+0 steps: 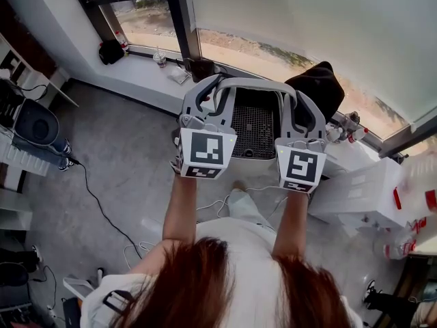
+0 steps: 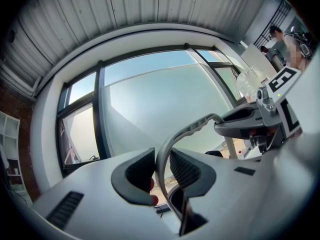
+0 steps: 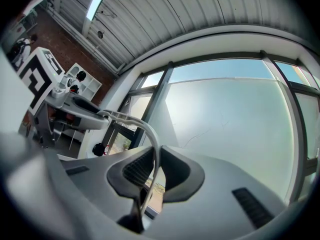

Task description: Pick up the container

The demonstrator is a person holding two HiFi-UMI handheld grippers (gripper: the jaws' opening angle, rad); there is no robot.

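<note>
I hold the container [image 1: 254, 132], a dark mesh basket with a grey arched handle [image 1: 256, 83], up in the air between both grippers. The left gripper [image 1: 203, 102] is shut on the handle's left side. In the left gripper view its pads [image 2: 141, 170] press on the grey handle [image 2: 164, 154], with the left gripper [image 2: 161, 173] pointing up at the window. The right gripper [image 1: 305, 115] is shut on the handle's right side. In the right gripper view the thin handle [image 3: 156, 146] runs between the right gripper [image 3: 156, 168] pads. The basket body hangs out of both gripper views.
A large window [image 1: 307, 26] with a white sill [image 1: 147, 70] carrying small bottles lies ahead. A black bag [image 1: 319, 87] sits right of the basket. White bins [image 1: 372, 193] stand at the right, white shelves [image 1: 24, 149] at the left. Cables [image 1: 102, 210] trail over the grey floor.
</note>
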